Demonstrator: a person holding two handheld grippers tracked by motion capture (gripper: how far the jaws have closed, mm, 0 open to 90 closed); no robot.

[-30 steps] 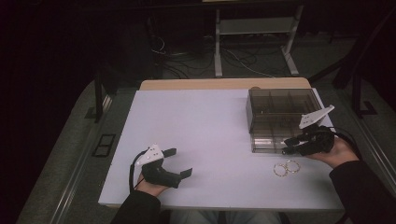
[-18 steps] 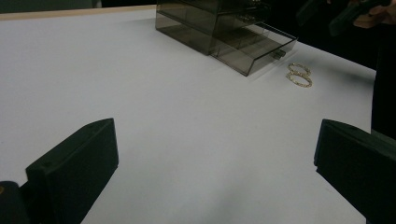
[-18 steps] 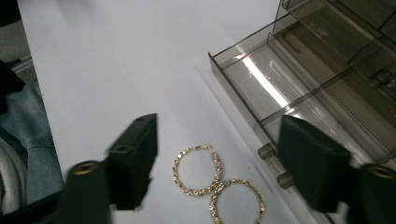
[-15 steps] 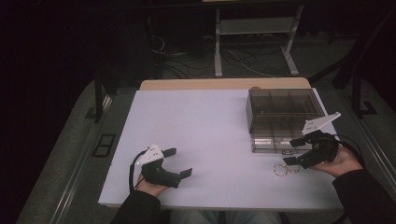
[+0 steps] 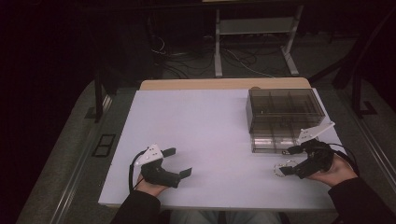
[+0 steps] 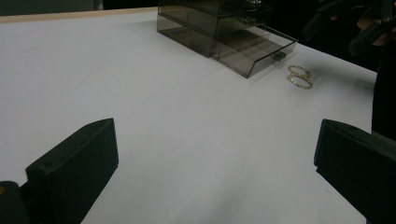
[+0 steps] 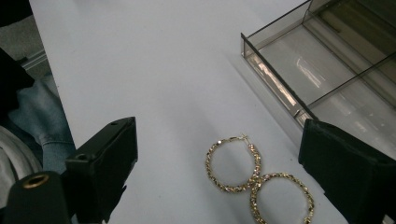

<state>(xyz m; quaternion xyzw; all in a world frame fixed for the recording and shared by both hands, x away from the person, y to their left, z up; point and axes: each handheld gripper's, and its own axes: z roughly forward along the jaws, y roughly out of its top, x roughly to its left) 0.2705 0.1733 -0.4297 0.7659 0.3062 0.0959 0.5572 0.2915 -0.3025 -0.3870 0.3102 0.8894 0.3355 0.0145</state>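
Two gold hoop earrings [image 7: 254,179] lie flat and touching on the white table [image 5: 210,121], just in front of the pulled-out bottom drawer [image 7: 327,70] of a smoked clear organizer box [image 5: 285,109]. My right gripper [image 7: 220,137] hovers over them. Its jaws have just been opening and now stand wide on either side of the earrings [image 5: 281,169] without touching them. In the high view my right gripper [image 5: 288,161] is at the table's near right. My left gripper [image 5: 180,161] rests open and empty at the near left, and its view looks across to the earrings [image 6: 299,77] and the drawer [image 6: 254,51].
The organizer box [image 6: 219,28] stands at the far right of the table, its open drawer divided into compartments. The table's near edge runs just behind my right gripper, with a person's lap [image 7: 51,126] below it. A metal stand [image 5: 254,42] is on the floor beyond the table.
My right gripper has moved from the drawer front toward the near edge, over the earrings, and its jaws have spread. The left gripper has stayed put.
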